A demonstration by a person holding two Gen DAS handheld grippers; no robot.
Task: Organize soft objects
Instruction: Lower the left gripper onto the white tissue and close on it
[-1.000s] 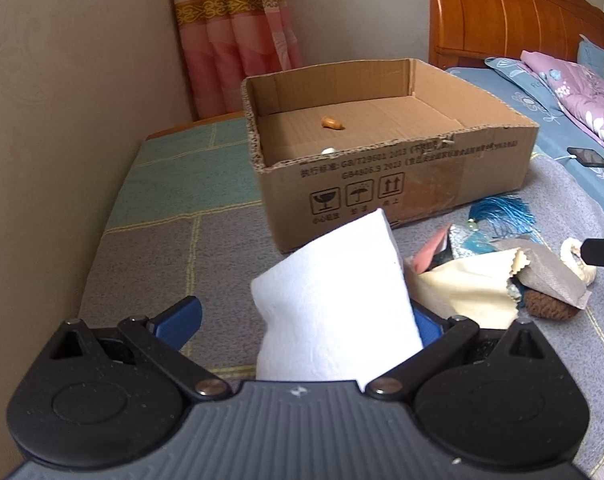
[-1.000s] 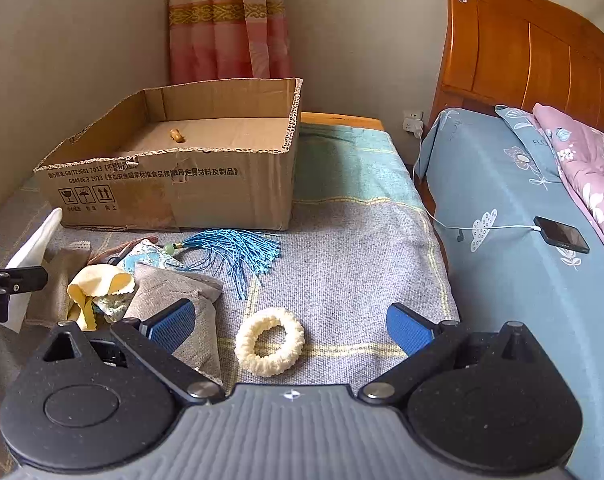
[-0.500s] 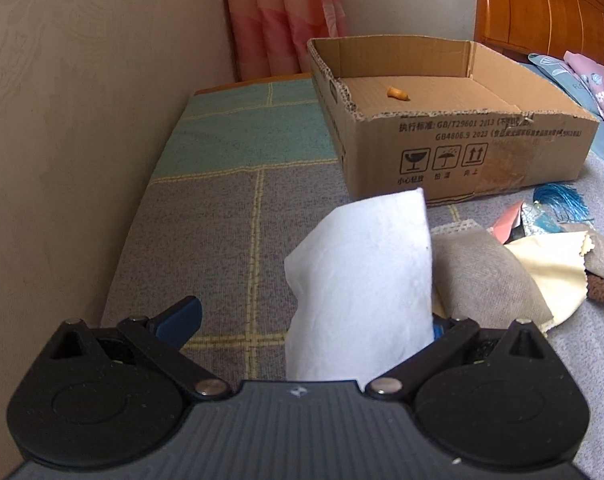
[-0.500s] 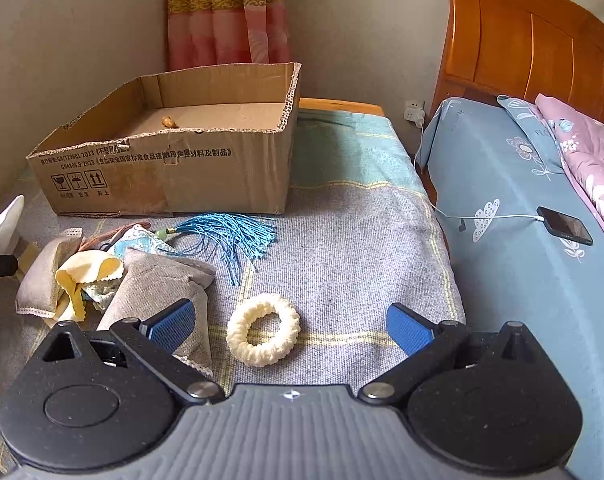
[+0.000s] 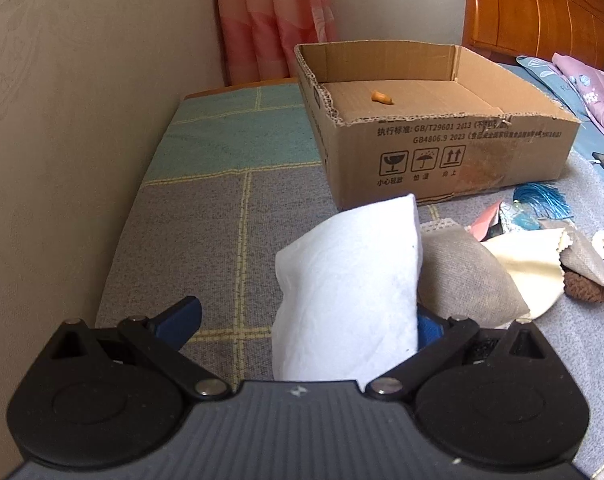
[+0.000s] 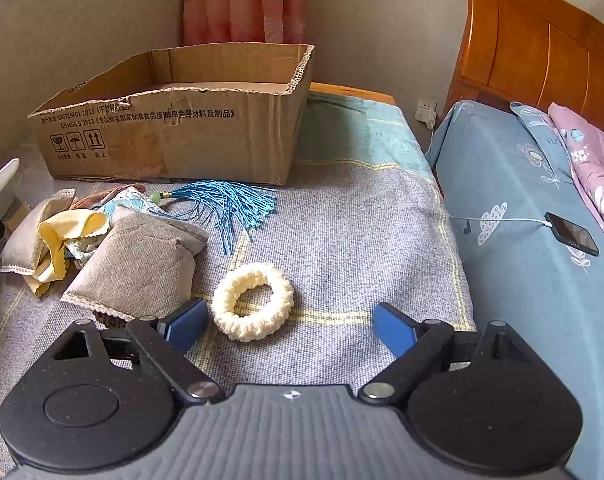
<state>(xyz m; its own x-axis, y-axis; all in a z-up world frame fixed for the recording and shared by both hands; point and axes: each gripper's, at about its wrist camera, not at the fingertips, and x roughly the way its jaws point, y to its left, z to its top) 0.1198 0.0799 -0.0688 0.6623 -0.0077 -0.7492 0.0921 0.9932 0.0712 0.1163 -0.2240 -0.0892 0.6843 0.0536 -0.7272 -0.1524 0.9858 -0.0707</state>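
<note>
Right gripper (image 6: 289,324): jaws fairly wide and closing, nothing pressed between the pads. Cream ring (image 6: 251,300) flat on the blanket (image 6: 362,240), just ahead of the fingertips and left of centre, nearly touching the left pad; right pad well clear of it. Round, so no long axis to line up with; any closing line across the loop would do. Likely needs a small push forward and to the left before the pads can span it.

Left gripper (image 5: 306,316): jaws wide. White pouch (image 5: 350,280) upright between them, leaning on the right finger, left pad apart from it. No pinch visible; cannot tell whether lifted or resting on the blanket. Long axis running up the frame, towards the box (image 5: 462,148) at upper right.

Nearer hand for the ring: the right, plainly. Left one busy with the pouch, far side of the pile.

Left view only: box floor, bare but for a small orange bit (image 5: 382,98); a brown lump (image 5: 586,288) under the pile at right edge. Ring barely in frame there, if at all.

Right view only: whole ring, grey sachet (image 6: 141,268) beside it at left, blue tassel (image 6: 229,204) above, phone (image 6: 572,234) on the bed at right. Box seen wall-on, floor hidden. Pouch only a white corner at the left edge.
</note>
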